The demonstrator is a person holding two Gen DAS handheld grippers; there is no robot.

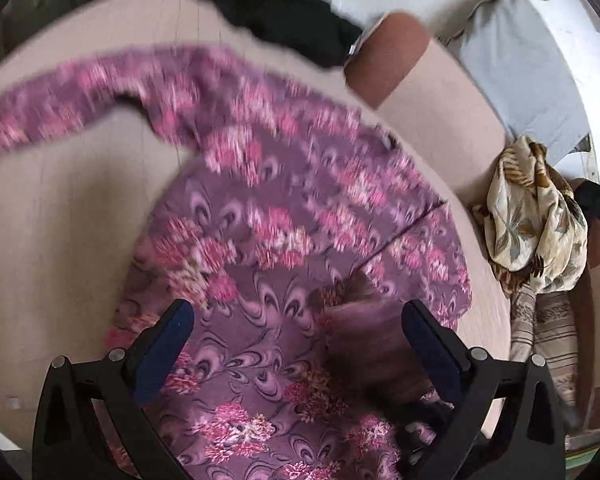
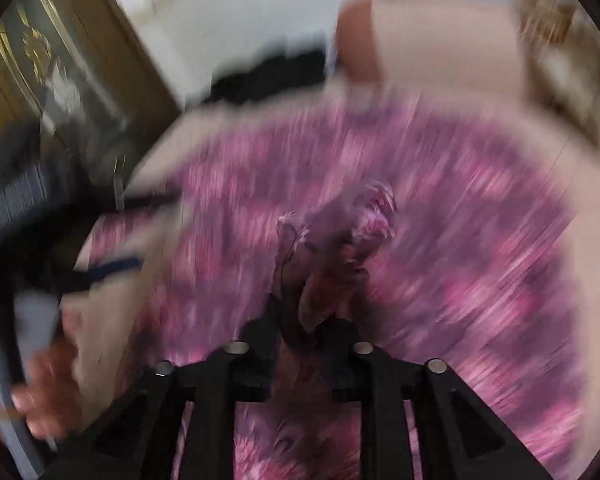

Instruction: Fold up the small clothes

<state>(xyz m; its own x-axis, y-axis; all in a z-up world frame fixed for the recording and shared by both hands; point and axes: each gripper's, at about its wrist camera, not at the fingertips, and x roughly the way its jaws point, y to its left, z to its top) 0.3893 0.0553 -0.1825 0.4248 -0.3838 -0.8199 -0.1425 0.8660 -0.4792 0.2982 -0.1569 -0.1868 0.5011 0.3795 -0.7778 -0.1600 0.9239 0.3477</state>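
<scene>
A purple garment with pink flowers (image 1: 284, 208) lies spread on a beige sofa seat (image 1: 60, 220), one sleeve stretched to the left. My left gripper (image 1: 296, 320) hovers over its near part, open, its blue pads (image 1: 164, 352) wide apart and not pressing the cloth. A blurred raised fold (image 1: 360, 344) stands near its right finger. In the right wrist view my right gripper (image 2: 312, 320) is shut on a bunched fold (image 2: 340, 248) of the garment (image 2: 460, 208), lifted from the rest. The left gripper (image 2: 140, 232) and the hand (image 2: 40, 400) holding it show at the left, blurred.
Black clothing (image 1: 284, 20) lies at the seat's far edge, beside a brown cushion (image 1: 384, 60). A cream leaf-print cloth (image 1: 536, 216) is heaped at the right over a striped cushion (image 1: 548, 328), with grey fabric (image 1: 520, 80) behind. A wooden cabinet (image 2: 40, 60) stands at the left.
</scene>
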